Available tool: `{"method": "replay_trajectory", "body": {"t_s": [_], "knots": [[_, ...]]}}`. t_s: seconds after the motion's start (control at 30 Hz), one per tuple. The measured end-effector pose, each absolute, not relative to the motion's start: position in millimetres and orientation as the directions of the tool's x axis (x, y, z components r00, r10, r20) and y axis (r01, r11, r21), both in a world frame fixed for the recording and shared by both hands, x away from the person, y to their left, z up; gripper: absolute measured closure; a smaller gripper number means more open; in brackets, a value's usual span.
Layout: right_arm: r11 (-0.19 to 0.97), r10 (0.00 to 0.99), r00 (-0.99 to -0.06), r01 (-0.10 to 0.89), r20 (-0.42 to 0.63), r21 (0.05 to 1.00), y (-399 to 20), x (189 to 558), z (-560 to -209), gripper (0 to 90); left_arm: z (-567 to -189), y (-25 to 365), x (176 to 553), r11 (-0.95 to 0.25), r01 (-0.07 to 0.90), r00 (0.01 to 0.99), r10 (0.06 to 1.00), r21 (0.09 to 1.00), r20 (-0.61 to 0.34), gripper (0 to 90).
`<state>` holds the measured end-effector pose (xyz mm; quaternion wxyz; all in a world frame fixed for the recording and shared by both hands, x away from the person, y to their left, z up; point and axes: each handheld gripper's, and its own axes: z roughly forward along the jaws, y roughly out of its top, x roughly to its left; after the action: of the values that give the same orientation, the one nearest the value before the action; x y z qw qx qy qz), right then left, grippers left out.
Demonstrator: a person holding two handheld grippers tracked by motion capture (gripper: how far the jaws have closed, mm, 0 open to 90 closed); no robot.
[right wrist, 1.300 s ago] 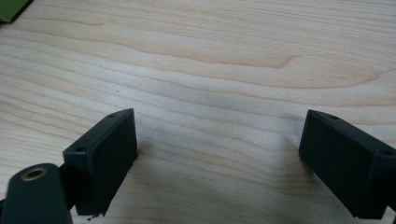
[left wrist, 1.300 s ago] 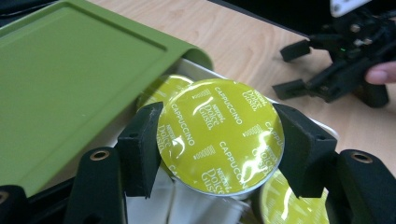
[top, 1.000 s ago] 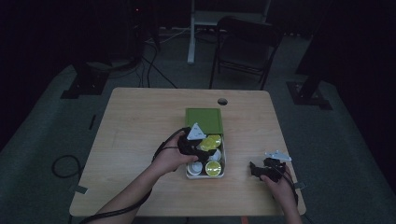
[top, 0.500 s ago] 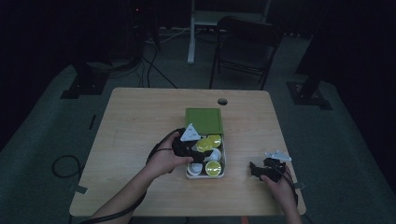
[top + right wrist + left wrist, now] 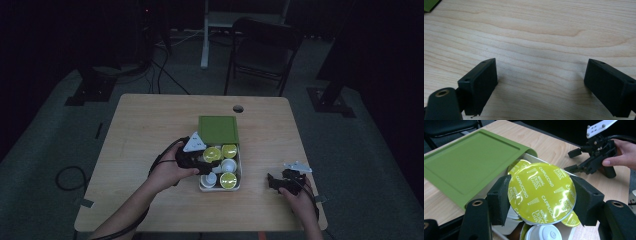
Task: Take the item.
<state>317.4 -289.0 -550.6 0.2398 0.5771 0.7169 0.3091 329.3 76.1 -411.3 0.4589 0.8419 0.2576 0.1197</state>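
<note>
Left gripper (image 5: pixel 541 203) shifted left; capsule (image 5: pixel 541 193) foil-up.

- Wooden table (image 5: pixel 150 130), dim room, folding chair (image 5: pixel 260 50) behind it.
- White box (image 5: pixel 239 175) mid-table, green lid (image 5: pixel 218 130) lying over its far end.
- Yellow-topped capsules (image 5: pixel 228 180) and white ones inside the box.
- Left gripper (image 5: pixel 207 160) at the box's left edge, clamped on a yellow capsule (image 5: pixel 212 154).
- Right gripper (image 5: pixel 272 181) resting on the table, well right of the box, jaws apart.
</note>
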Motion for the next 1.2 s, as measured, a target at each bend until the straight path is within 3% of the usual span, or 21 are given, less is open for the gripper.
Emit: {"method": "replay_trajectory", "body": {"t_s": [1.2], "knots": [[0.142, 0.976, -0.218, 0.678, 0.013, 0.721, -289, 317, -551, 11.1, -421, 154, 320, -0.368, 0.364, 0.741, 0.671, 0.856, -0.027, 38.3]]}}
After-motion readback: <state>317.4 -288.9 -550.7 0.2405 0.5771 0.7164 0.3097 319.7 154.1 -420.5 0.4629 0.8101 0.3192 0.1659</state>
